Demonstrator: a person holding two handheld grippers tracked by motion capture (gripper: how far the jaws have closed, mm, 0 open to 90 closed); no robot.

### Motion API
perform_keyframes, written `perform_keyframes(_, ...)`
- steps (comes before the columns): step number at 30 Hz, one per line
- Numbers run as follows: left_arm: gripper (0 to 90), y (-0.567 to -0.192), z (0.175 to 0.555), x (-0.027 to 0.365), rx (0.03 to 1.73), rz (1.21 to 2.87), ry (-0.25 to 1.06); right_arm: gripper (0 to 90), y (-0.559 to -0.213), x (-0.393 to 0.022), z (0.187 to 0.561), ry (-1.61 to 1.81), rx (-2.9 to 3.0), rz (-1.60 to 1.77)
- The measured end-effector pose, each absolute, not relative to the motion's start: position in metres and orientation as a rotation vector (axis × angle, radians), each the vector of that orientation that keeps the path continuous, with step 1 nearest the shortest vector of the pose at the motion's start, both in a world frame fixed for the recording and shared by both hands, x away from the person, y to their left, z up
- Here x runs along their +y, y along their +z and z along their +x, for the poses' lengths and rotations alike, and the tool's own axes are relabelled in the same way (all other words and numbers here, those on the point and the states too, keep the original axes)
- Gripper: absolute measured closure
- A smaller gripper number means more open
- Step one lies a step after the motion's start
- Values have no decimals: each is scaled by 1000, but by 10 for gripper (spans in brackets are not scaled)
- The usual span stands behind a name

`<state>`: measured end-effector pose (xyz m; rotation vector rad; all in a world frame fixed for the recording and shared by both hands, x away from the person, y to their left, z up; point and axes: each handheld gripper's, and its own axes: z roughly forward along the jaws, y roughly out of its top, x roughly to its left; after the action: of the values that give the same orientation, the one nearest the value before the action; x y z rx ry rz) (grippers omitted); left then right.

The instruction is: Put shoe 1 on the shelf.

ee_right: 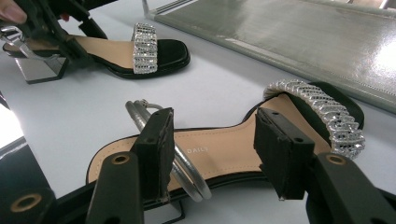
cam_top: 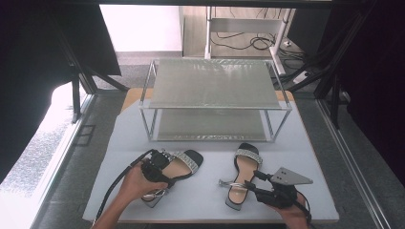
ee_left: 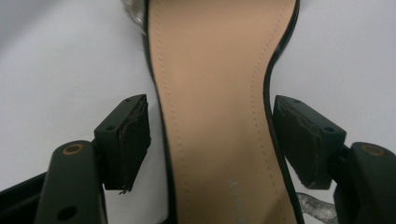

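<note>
— What is happening on the table [cam_top: 119,138] right now?

— A person is working two hand-held grippers over a pair of sandals, both lying on the grey surface in front of the metal rack [cam_top: 215,98]. The left sandal [cam_top: 184,162] is sitting just ahead of the rack's left front leg, toe toward the rack; the right sandal [cam_top: 244,174] is lying ahead of the rack's right half, toe also pointing at it.

— And the left gripper [cam_top: 160,169]?

— It is hovering over the left sandal's heel end, on the side away from the rack. In the left gripper view its jaws are standing released, one on each side of the tan insole [ee_left: 215,107], with a thin gap showing on both sides, so the pads [ee_left: 133,140] are not pressing on it.

— The right gripper [cam_top: 260,183]?

— It is reaching in at the right sandal's heel end, also on the side away from the rack. In the right gripper view its jaws are standing apart above the insole, the silver ankle strap [ee_right: 182,163] lying next to the left jaw. Nothing is being squeezed; the sparkly toe band [ee_right: 327,112] is lying beyond the jaws, toward the rack.
</note>
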<state>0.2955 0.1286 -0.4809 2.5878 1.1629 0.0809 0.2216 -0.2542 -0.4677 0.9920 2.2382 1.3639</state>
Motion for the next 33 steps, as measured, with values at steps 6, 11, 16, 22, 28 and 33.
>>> perform_keyframes(6,378,-486,295,127,1190,2584,58,473,-467,-256,221,1366,2227,1000)
perform_keyframes(11,403,-485,295,127,1216,2575,57,472,-467,-258,222,1362,2220,1015)
perform_keyframes(16,419,-484,297,131,1218,2553,51,473,-467,-260,223,1367,2204,1038)
perform_keyframes(22,423,-479,301,133,1183,2551,48,473,-466,-265,224,1374,2183,1066)
perform_keyframes(28,424,-462,304,137,1133,2542,22,472,-466,-267,225,1373,2177,1076)
perform_keyframes(33,424,-442,305,138,1095,2533,40,473,-467,-267,225,1368,2182,1077)
